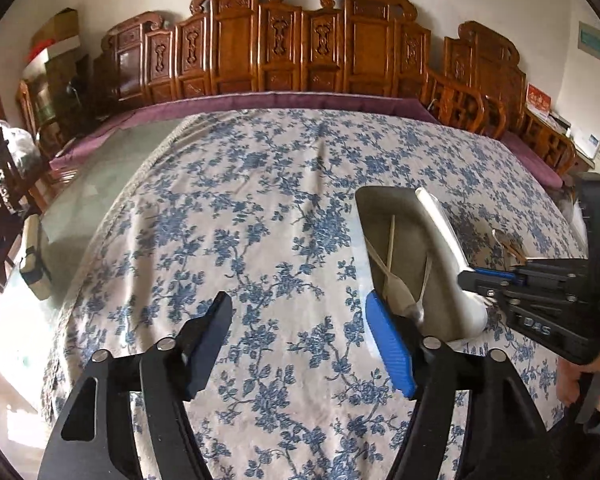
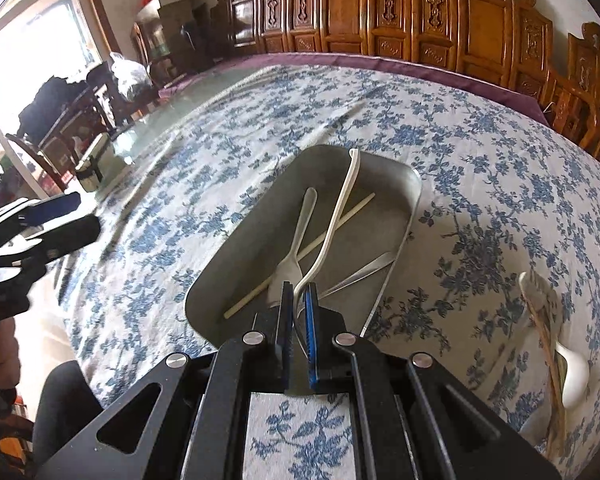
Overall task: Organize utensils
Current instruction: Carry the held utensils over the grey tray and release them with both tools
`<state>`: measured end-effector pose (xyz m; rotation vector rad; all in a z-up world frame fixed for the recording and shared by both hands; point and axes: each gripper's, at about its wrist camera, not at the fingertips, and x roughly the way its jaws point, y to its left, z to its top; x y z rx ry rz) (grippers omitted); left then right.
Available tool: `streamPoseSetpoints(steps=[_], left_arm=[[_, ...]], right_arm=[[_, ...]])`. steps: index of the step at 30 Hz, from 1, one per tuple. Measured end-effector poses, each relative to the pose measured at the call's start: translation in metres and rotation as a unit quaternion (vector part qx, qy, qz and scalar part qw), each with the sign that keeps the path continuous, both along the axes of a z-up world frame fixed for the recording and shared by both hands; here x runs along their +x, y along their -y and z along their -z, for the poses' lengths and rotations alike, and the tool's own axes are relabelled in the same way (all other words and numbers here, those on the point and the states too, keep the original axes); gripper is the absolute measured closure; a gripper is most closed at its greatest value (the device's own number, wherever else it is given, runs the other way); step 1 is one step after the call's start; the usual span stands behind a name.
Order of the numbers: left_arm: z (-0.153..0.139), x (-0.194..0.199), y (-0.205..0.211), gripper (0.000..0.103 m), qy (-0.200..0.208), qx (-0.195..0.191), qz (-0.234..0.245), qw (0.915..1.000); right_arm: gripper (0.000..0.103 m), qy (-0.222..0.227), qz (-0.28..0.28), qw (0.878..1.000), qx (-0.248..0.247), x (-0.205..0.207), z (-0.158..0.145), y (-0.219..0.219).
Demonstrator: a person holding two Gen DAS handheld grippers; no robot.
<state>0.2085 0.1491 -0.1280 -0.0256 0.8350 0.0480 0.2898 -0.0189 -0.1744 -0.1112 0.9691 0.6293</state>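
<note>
Right wrist view: your right hand-held gripper is clamped on a white ladle, held edge-on over the metal tray, likely for lowering in beside the fork, chopstick and steel spoon. Your left hand-held gripper hangs apart, empty, above the counter. Loose utensils at right overlap; hard to count.

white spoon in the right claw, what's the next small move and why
Probably open the right claw and let the white spoon drop. It is shut on the spoon's lower end, and the spoon already hangs over the metal tray, above the fork and chopstick lying inside. The left claw is open and holds nothing.
</note>
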Motion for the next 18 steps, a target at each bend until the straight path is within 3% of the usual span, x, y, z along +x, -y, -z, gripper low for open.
streamPoseSetpoints(steps=[4,11,18], left_arm=[[0.000,-0.006,-0.005,0.027,0.005,-0.008,-0.003,1.0000],[0.000,-0.008,-0.008,0.027,0.002,-0.014,0.000,0.9999],[0.001,-0.008,-0.006,0.027,0.002,-0.012,0.004,0.9999]], right_arm=[[0.096,-0.009,0.003,1.000,-0.006,0.007,0.011,-0.010],[0.092,-0.024,0.009,1.000,-0.008,0.013,0.024,-0.017],[0.086,-0.017,0.004,1.000,-0.007,0.008,0.018,-0.012]])
